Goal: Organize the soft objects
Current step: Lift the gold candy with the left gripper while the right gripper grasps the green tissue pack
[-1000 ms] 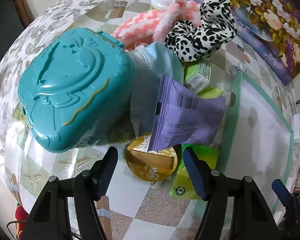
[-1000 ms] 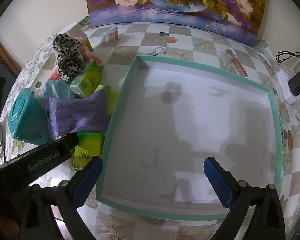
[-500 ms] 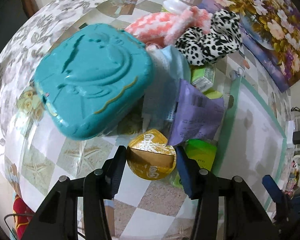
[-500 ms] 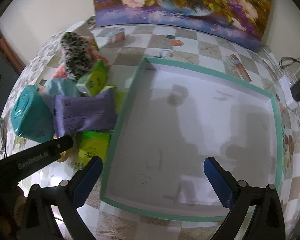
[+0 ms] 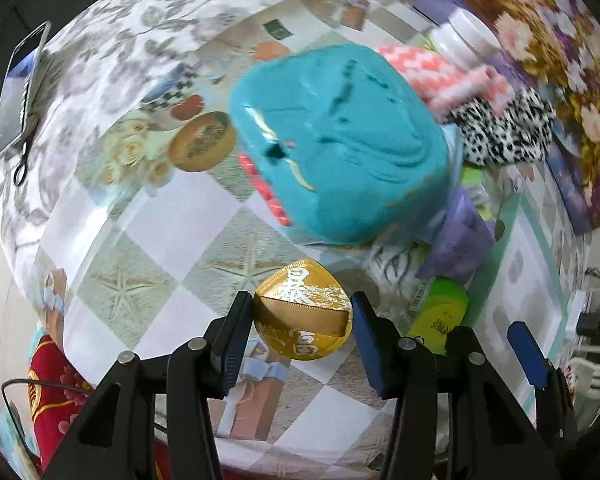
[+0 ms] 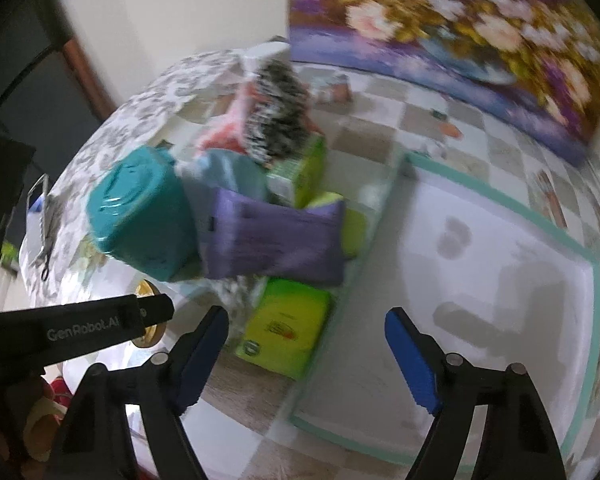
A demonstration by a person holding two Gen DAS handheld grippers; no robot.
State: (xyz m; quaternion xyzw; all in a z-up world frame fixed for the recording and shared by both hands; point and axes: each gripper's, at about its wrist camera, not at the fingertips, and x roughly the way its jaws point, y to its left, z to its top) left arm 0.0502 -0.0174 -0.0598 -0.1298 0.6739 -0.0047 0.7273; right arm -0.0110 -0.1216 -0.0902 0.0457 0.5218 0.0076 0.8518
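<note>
My left gripper is shut on a round gold pouch with white characters, held just off the checked tablecloth, left of the pile. Behind it lie a teal plastic case, a purple pack, a green pack, a leopard scrunchie and a pink-and-white knit piece. My right gripper hovers over the green pack beside the purple pack. Its jaws are closing and the pads touch nothing. The left gripper's black arm crosses that view's lower left.
A white tray with a teal rim lies to the right of the pile. A white bottle stands behind the knit piece. A phone rests at the table's far left edge. A flower painting leans at the back.
The left jaws closed on the gold pouch and carried it up and away from the pile. The right gripper swung from over the tray toward the pile, its jaws narrowing.
</note>
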